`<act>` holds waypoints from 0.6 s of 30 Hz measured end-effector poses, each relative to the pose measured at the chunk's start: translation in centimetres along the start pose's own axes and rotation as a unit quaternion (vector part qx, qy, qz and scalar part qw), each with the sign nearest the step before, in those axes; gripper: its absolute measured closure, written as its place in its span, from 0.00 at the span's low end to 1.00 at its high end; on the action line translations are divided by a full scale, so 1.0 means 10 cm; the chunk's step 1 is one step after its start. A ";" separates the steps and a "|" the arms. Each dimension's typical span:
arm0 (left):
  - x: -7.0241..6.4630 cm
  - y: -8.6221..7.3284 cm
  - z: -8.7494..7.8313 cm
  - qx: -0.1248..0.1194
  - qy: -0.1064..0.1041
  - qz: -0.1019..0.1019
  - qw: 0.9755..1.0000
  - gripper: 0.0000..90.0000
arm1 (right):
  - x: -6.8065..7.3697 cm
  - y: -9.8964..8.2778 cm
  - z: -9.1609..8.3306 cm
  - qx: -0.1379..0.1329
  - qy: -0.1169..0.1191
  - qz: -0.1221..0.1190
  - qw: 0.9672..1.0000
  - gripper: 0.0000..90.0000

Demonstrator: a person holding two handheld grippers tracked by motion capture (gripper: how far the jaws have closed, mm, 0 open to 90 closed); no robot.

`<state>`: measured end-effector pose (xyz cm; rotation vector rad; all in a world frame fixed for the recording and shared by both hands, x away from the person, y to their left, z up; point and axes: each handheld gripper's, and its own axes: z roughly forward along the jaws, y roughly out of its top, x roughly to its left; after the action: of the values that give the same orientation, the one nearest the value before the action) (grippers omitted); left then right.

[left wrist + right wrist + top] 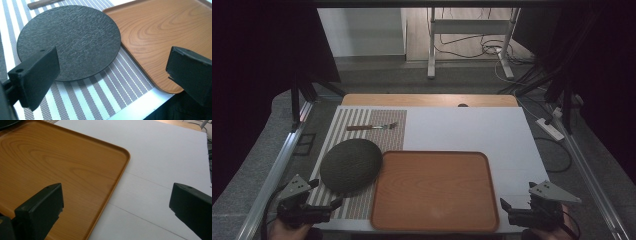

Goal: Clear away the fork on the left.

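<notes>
A round dark plate [351, 164] [68, 41] lies on a striped placemat [362, 120] [100, 92], left of a wooden tray [434, 190] [160, 37] [50, 167]. A fork with a wooden handle [371, 127] rests on the mat behind the plate. My left gripper [325, 192] [112, 75] stands open at the near left, just in front of the plate, with nothing between its jaws. My right gripper [518, 200] [116, 210] stands open at the near right, over the tray's right edge and the white board, holding nothing.
A white board [472, 130] [160, 160] covers the table to the right of the mat. Metal rails [272, 170] run along both sides. A desk frame [472, 40] and cables lie on the floor beyond, with a power strip [550, 128] at the right.
</notes>
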<state>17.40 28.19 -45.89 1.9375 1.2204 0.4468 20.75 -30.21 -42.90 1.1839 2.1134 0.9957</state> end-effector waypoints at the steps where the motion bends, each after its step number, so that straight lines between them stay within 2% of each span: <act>1: 0.00 0.00 0.00 0.000 0.000 0.000 1.000 0.01 | 0.00 0.00 0.00 0.000 0.000 -0.002 1.000 0.00; 18: 0.03 0.02 0.03 0.010 -0.010 -0.011 1.000 0.00 | 0.01 0.00 0.01 0.008 0.011 -0.008 1.000 0.00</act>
<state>17.85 28.31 -45.97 1.9388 1.2382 0.4045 20.78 -30.12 -42.98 1.1666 2.1497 0.9907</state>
